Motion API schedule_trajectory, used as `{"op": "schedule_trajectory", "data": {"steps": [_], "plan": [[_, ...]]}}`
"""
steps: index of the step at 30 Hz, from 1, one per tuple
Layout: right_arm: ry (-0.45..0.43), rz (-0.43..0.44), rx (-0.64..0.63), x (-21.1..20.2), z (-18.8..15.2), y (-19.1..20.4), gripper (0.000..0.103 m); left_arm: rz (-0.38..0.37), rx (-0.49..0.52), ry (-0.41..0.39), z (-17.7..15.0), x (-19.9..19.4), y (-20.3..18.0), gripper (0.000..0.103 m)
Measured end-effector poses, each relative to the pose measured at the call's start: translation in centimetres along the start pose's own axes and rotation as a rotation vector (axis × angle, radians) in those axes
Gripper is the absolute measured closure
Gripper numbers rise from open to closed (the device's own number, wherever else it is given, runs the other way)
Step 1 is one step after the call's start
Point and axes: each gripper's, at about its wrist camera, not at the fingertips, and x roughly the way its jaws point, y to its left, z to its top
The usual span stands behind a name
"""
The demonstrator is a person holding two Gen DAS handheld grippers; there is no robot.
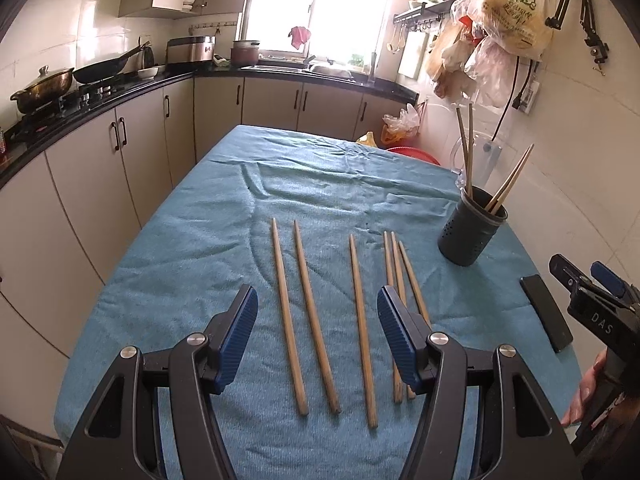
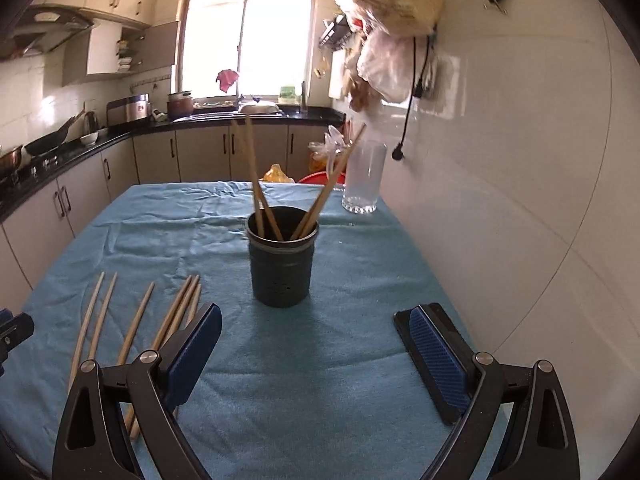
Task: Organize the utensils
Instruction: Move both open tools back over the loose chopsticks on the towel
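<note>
Several wooden chopsticks [image 1: 360,320] lie side by side on the blue cloth; they also show at the left of the right wrist view [image 2: 136,324]. A dark perforated utensil holder [image 1: 472,230] stands at the right and holds several chopsticks; it also shows in the right wrist view [image 2: 282,256]. My left gripper [image 1: 318,332] is open and empty, hovering over the near ends of the lying chopsticks. My right gripper [image 2: 316,360] is open and empty, in front of the holder; its body shows at the right edge of the left wrist view [image 1: 592,304].
A black phone [image 1: 546,312] lies on the cloth by the right edge, under my right gripper's right finger [image 2: 436,356]. A clear glass [image 2: 364,176] stands behind the holder near the tiled wall. Kitchen counters with pans run along the left and back.
</note>
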Motion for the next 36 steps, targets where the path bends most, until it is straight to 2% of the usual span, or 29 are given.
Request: {"op": "schedule_trajectory", "data": {"steps": [6,14,20,24,26,30,34,36], "plan": [[0.002,0.033,-0.028,-1.0,-0.5,1.6,0.006,-0.006,-0.002,-0.012,-0.3,-0.9,0.3,0.042],[0.038,0.076,-0.058,-0.2,-1.0,3.5,0.006,0.001,-0.007,0.004,-0.5,-0.4,1.0,0.042],[0.09,0.114,-0.074,1.6,-1.5,4.5,0.006,0.013,-0.023,0.04,-0.6,1.2,1.6,0.042],[0.148,0.179,-0.048,3.2,-1.8,4.4,0.006,0.025,-0.044,0.078,-0.7,2.8,2.5,0.042],[0.185,0.209,-0.033,4.1,-2.0,4.3,0.009,0.026,-0.059,0.104,-0.7,3.7,3.2,0.042],[0.281,0.28,-0.004,6.3,-2.5,4.3,0.021,0.027,-0.081,0.144,-1.0,5.2,4.1,0.042],[0.358,0.321,0.02,8.2,-2.9,4.6,0.043,0.011,-0.113,0.188,-0.8,6.6,4.9,0.045],[0.371,0.329,0.032,8.7,-3.0,4.7,0.048,-0.006,-0.121,0.209,-0.3,7.4,5.1,0.049]]}}
